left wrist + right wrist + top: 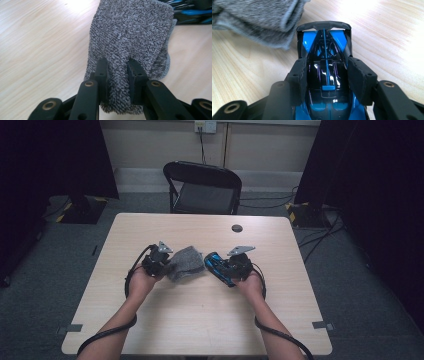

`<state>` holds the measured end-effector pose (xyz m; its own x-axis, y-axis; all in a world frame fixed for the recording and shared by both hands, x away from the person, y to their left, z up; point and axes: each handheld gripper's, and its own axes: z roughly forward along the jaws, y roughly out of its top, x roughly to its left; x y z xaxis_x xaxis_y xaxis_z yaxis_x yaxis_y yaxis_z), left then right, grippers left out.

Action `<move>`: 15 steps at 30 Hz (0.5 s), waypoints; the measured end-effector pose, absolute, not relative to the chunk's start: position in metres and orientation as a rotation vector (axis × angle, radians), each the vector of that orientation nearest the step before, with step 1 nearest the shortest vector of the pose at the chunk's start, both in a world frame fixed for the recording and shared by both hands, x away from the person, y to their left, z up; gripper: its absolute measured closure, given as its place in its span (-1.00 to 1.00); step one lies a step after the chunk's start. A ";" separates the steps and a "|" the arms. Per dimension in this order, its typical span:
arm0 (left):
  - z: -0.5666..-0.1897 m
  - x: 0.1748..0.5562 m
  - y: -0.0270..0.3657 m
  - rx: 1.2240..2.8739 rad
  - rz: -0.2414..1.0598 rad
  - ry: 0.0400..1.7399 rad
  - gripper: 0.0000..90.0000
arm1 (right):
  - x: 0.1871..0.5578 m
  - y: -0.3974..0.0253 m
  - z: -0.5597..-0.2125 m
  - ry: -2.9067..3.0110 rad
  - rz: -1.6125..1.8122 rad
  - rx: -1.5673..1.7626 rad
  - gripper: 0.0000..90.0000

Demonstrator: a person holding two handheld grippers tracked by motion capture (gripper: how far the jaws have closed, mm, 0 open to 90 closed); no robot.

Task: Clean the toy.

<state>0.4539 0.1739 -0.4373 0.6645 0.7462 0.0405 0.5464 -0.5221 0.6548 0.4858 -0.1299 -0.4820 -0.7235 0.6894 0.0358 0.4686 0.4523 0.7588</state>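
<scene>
Wood-grain table (200, 320), grey carpet (365, 285)

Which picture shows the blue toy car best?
The right gripper view: the toy race car sits close up between the right gripper's jaws. The high view shows it small; the left gripper view catches a blue-black strip behind the grey cloth.

A light wooden rectangular table (200, 320) fills the lower centre of the frame, on grey carpet (45, 285). A black folding chair (202, 187) stands beyond it at top centre, before a beige wall (150, 140). Black curtains (45, 155) darken both upper corners.
</scene>
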 end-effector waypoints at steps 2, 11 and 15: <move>-0.436 0.448 0.173 2.239 0.393 0.975 0.63 | 0.486 -0.130 -0.482 2.427 1.142 0.994 0.13; -0.436 0.421 0.152 2.245 0.301 0.844 0.63 | 0.486 -0.130 -0.482 2.431 1.143 0.992 0.13; -0.438 0.406 0.136 2.277 0.277 0.760 0.63 | 0.486 -0.130 -0.482 2.436 1.138 0.996 0.13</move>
<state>0.4057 0.1356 -0.4379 0.8039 0.5944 -0.0194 0.4422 -0.5757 0.6878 0.4864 -0.1301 -0.4817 -0.7258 0.6867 0.0401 0.4714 0.4540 0.7561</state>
